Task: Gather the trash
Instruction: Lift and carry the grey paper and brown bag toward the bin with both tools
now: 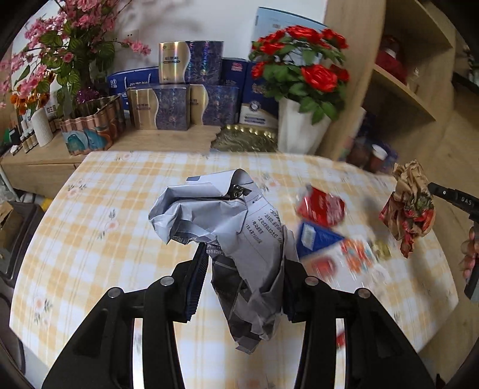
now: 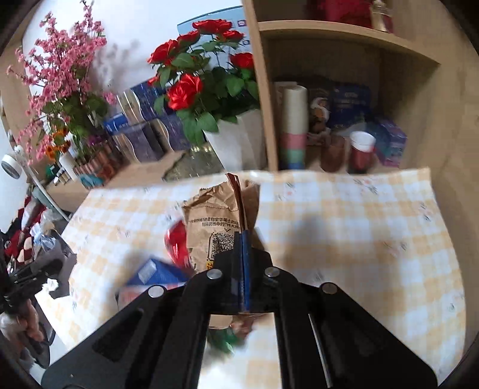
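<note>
1. Right now the left gripper has its jaws part-closed on a crumpled grey-white printed paper wad; wad is gripped between the pads and held up off the surface.
2. Right gripper jaws are pressed tight together, pinching a crumpled brown paper bag w/ printed text and a QR code; the bag sticks up above the jaws and hangs below them too.
3. From the left wrist view, same brown bag shows at far right, clear of the surface, w/ red-green print on its lower part.
4. Other trash lies on the checked cloth between the two grippers: a red wrapper, a blue carton, plus small colourful packets, blurred.
5. Behind the surface: a white pot of red roses, gold-and-blue boxes, pink blossoms, a wooden shelf unit.
</note>
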`<state>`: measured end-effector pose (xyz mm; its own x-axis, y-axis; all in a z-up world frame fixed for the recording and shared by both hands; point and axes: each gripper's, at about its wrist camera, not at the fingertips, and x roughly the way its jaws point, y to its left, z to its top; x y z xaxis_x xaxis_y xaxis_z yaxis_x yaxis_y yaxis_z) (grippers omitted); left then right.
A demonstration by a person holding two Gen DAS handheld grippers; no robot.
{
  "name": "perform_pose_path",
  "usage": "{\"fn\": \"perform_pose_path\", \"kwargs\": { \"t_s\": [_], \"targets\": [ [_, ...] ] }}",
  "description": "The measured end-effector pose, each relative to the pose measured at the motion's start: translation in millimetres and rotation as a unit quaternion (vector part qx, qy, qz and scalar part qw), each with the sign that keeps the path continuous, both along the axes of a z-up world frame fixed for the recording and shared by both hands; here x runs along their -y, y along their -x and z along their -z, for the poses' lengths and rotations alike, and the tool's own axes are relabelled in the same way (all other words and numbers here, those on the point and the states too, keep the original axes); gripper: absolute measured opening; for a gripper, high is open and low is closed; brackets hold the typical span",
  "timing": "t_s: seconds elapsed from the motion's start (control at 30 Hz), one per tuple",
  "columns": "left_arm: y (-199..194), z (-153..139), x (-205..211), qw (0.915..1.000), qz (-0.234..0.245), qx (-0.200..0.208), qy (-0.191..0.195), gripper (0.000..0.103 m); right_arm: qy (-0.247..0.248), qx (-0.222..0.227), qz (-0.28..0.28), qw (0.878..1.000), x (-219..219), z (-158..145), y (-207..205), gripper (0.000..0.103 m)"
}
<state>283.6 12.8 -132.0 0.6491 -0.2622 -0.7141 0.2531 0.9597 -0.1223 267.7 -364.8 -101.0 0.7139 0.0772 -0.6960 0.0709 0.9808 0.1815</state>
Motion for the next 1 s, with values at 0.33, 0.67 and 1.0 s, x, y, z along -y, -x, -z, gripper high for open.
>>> {"fn": "perform_pose_path", "kwargs": {
  "t_s": [0.33, 0.67, 1.0],
  "targets": [
    [75.3, 3.3, 15.9, 0.9994, 0.033, 0.005, 0.001, 0.042, -0.013, -0.106, -0.006, 0.994, 6.4, 66.5, 71.0, 0.005],
    [111.3, 5.2, 12.4, 0.9994, 0.026, 0.012, 0.021, 0.042, 0.096, -0.09, -0.051, 0.99, -29.5, 84.7, 88.7, 0.089],
    [120.0, 22.5, -16.5, 0.9974, -0.015, -0.014, 0.069, 0.043, 0.114, -0.121, -0.049, 0.985, -45.1, 130.9, 67.2, 0.097]
  ]
}}
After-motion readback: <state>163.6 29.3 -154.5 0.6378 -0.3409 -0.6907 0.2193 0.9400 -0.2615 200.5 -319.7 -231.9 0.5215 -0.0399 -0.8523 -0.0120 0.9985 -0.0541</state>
